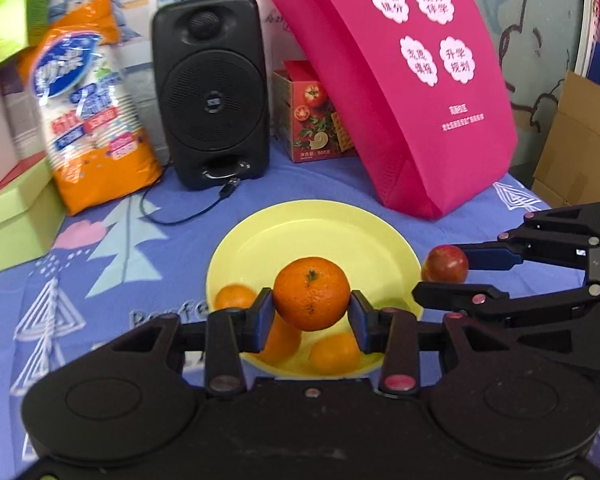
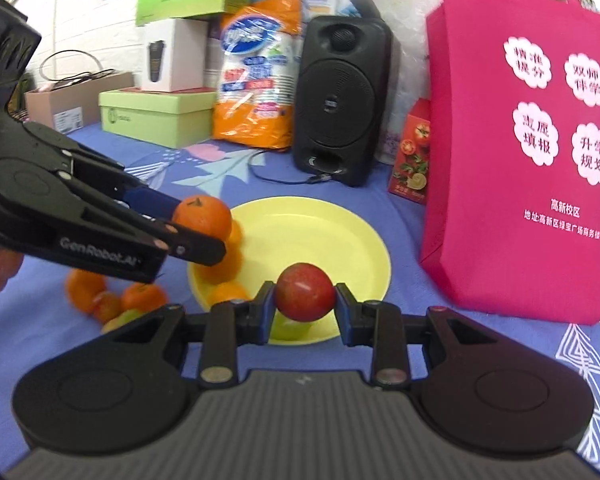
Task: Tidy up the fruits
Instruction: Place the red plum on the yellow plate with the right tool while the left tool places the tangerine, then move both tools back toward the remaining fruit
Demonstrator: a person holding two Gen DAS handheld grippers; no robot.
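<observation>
Left gripper (image 1: 311, 312) clamped on a round orange mandarin (image 1: 311, 293), blue pads pressed to both its sides, fruit held above the near part of a shallow round yellow plastic plate (image 1: 320, 224). Right gripper (image 2: 305, 308) clamped on a small red apple (image 2: 305, 297), held over the plate's near rim. Three more orange mandarins (image 1: 334, 354) lie on the plate under the left gripper. Off the plate, on the blue patterned cloth of the bench (image 2: 308, 192), a loose cluster of small mandarins (image 2: 112, 300) with a greenish fruit beside them. Farther back: a black portable speaker (image 1: 214, 100), an orange-and-white plastic pack (image 1: 96, 112), a red tomato-print carton (image 1: 316, 116), a tall magenta fabric bag (image 1: 412, 92).
</observation>
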